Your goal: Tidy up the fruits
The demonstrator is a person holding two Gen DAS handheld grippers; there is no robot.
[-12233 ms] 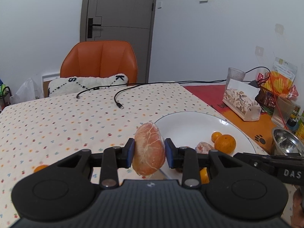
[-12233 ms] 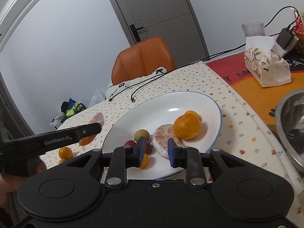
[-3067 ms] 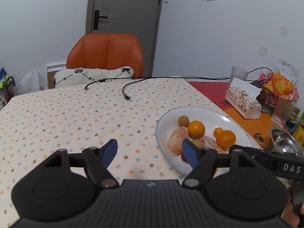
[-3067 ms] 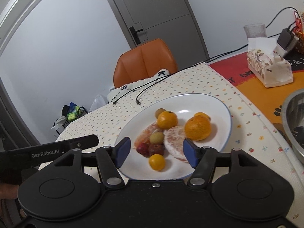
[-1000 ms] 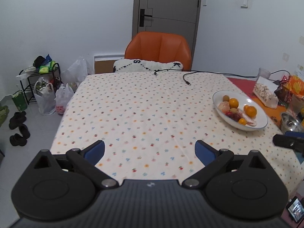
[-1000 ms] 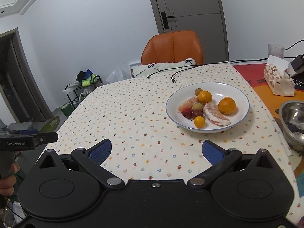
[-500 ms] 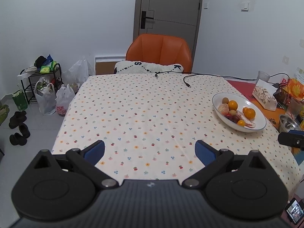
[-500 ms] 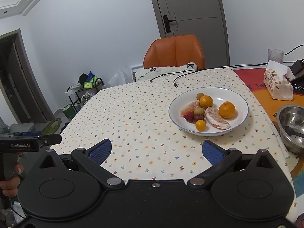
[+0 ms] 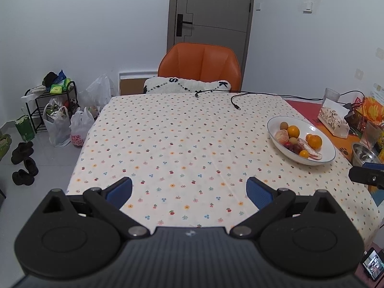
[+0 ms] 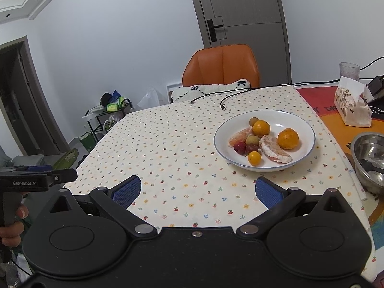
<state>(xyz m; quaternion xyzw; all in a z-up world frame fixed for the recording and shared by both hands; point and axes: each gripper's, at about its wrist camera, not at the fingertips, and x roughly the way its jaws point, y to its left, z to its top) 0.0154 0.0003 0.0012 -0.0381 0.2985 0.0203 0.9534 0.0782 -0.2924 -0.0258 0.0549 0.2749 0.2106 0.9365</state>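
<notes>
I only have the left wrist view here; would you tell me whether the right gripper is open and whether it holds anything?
Observer: The right gripper is open and empty, above the tablecloth on the near side of the plate.
Operator: Thank you. Is there anything inside the metal bowl?
Observer: Yes, a spoon lies in the metal bowl.
Operator: And what holds the left gripper?
Observer: A hand grips the handle under the left gripper, whose side reads GenRobot.AI.
</notes>
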